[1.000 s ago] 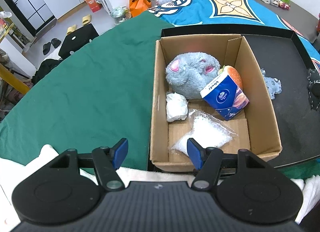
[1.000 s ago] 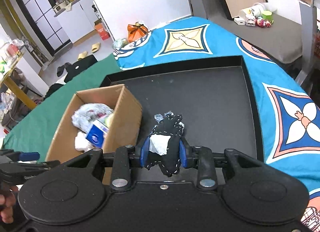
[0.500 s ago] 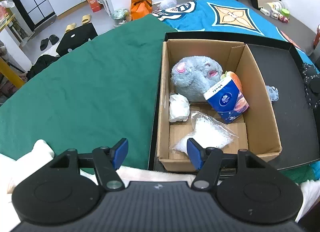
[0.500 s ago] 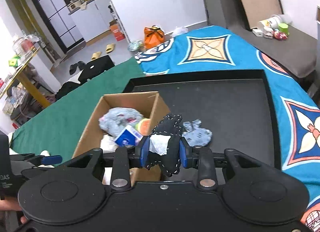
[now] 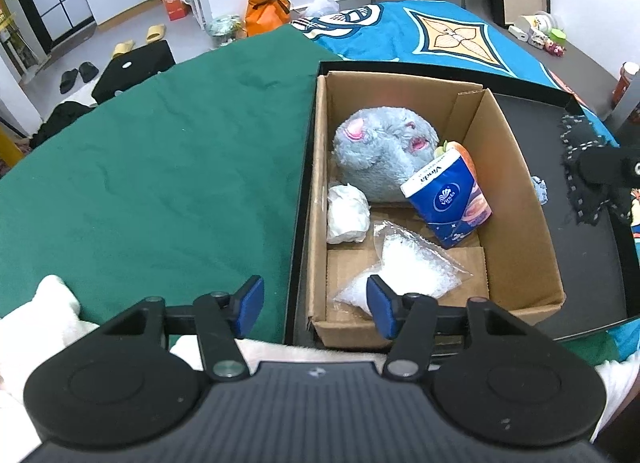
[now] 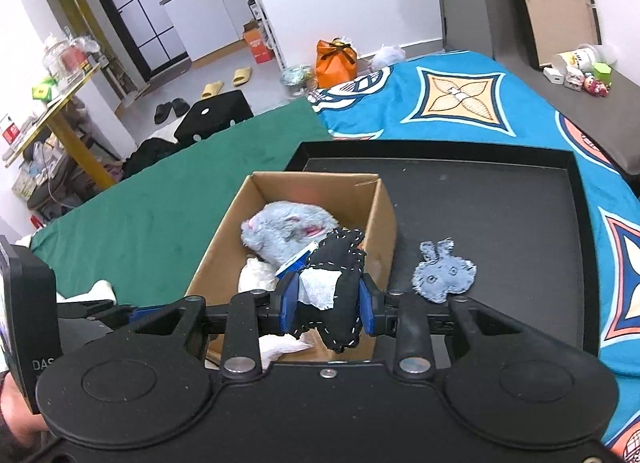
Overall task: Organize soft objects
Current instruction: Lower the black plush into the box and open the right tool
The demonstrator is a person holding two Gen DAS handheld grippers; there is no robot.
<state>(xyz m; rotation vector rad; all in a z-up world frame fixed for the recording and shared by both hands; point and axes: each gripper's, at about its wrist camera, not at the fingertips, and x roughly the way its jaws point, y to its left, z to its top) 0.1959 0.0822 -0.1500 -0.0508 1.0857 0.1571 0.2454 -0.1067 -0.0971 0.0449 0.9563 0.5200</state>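
Note:
A cardboard box point(image 5: 516, 183) point(image 6: 224, 239) stands in a black tray point(image 6: 500, 199). Inside lie a grey plush mouse point(image 5: 380, 151) point(image 6: 284, 227), a blue tissue pack point(image 5: 448, 195), a white wad point(image 5: 346, 213) and a clear bag of white beads point(image 5: 412, 263). My right gripper point(image 6: 327, 295) is shut on a black stitched fabric toy point(image 6: 342, 279) point(image 5: 580, 159) with a white tag, above the box's near right corner. A grey denim bunny patch point(image 6: 442, 275) lies on the tray beside the box. My left gripper point(image 5: 314, 303) hovers at the box's near left corner, its jaws closing with nothing between them.
A green cloth point(image 5: 160, 183) covers the surface left of the tray, and a blue patterned cover point(image 6: 460, 99) lies behind it. White fabric point(image 5: 44, 315) sits under the left gripper. A person's hand point(image 6: 16, 407) holds the left gripper. Clutter fills the floor beyond.
My right gripper has carried the black toy leftward from over the tray to above the box's right corner. The left gripper's fingers have drawn closer together, and it has shifted slightly toward the box.

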